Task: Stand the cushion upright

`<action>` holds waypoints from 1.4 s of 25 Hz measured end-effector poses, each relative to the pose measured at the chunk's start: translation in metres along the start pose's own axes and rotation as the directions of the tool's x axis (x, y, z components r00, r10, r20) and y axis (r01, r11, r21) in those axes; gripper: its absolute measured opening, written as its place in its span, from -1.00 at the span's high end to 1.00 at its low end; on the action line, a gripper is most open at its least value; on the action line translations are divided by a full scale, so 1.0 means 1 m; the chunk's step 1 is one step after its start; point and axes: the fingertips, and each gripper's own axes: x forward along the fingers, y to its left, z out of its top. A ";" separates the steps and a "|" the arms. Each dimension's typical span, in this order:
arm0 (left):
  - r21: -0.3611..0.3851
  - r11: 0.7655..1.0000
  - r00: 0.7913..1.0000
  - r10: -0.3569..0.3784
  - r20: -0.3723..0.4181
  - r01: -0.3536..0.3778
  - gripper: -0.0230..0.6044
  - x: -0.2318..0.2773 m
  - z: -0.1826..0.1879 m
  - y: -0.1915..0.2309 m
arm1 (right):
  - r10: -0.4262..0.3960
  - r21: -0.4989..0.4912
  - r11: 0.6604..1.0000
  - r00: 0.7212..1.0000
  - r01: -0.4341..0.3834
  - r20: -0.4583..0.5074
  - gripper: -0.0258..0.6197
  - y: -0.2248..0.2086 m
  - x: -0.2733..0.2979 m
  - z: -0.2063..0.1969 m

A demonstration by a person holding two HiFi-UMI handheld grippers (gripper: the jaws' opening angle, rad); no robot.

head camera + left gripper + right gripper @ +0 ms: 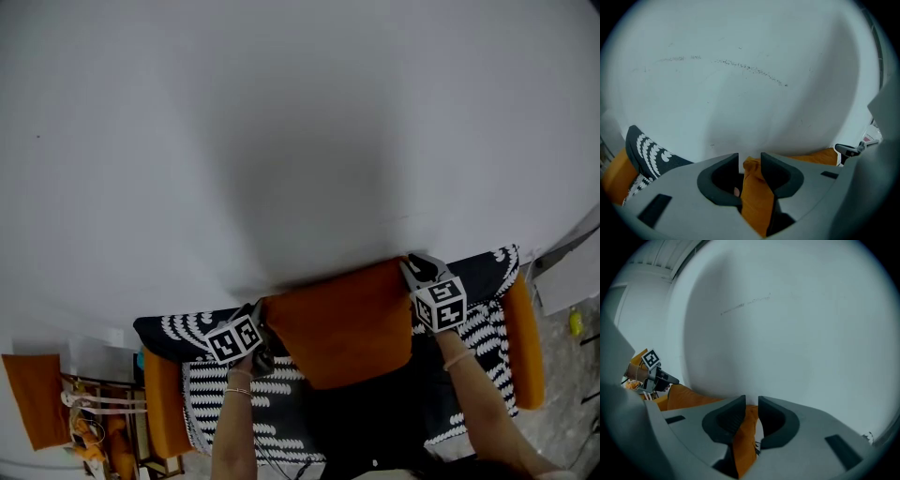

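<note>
Cushion (342, 323) on patterned sofa (478, 328), leaning against white wall (281, 141).

The right gripper (750, 403) has its dark fingers (727, 417) apart. A corner of the orange cushion (743, 439) lies between them, against the left finger and clear of the other. A white wall (787, 324) stands behind. The left gripper (665, 377) is at the cushion's far end.

One cushion (342, 323) — two grippers (263, 317) (413, 266)
</note>
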 end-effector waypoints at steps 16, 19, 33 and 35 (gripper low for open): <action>0.064 0.998 0.996 0.022 0.089 -0.028 0.46 -0.079 -0.007 -0.023 | 0.038 -0.032 0.999 0.997 -0.036 0.067 0.67 0.036 -0.068 0.017; 0.081 0.996 0.995 0.019 0.097 -0.027 0.48 -0.094 -0.013 -0.032 | 0.056 -0.029 0.998 0.996 -0.054 0.064 0.67 0.046 -0.083 0.013; 0.138 0.990 0.989 -0.013 0.147 -0.008 0.52 -0.170 -0.050 -0.075 | 0.117 -0.064 0.992 0.988 -0.111 0.098 0.72 0.092 -0.161 0.009; 0.153 0.988 0.987 -0.024 0.157 0.000 0.53 -0.182 -0.055 -0.082 | 0.121 -0.078 0.991 0.987 -0.113 0.106 0.73 0.098 -0.173 0.009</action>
